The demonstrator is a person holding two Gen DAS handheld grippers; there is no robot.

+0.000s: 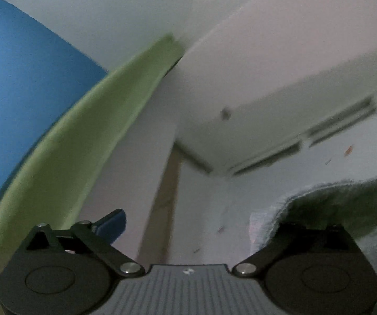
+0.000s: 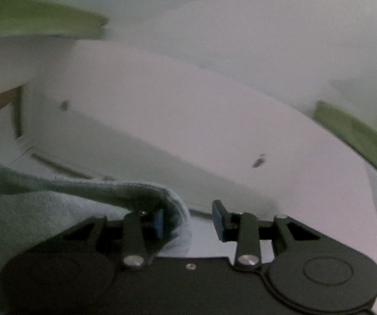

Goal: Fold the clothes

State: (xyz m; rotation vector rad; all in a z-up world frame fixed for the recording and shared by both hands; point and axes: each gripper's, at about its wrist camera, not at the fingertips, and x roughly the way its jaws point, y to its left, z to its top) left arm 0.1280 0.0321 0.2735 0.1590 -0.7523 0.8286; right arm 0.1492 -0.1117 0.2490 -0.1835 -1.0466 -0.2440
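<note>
My right gripper apart, cloth draped over one finger; left gripper apart. I'd pinch hem squarely.

The right gripper stands with its two blue-padded fingers apart. A fold of pale grey-green cloth drapes over the left finger and hides most of its pad, spilling down across the left side of the view; the other finger is bare. Beyond them lies a blurred white surface with a dark speck. Green bands curve along the upper left and right edges.
</note>
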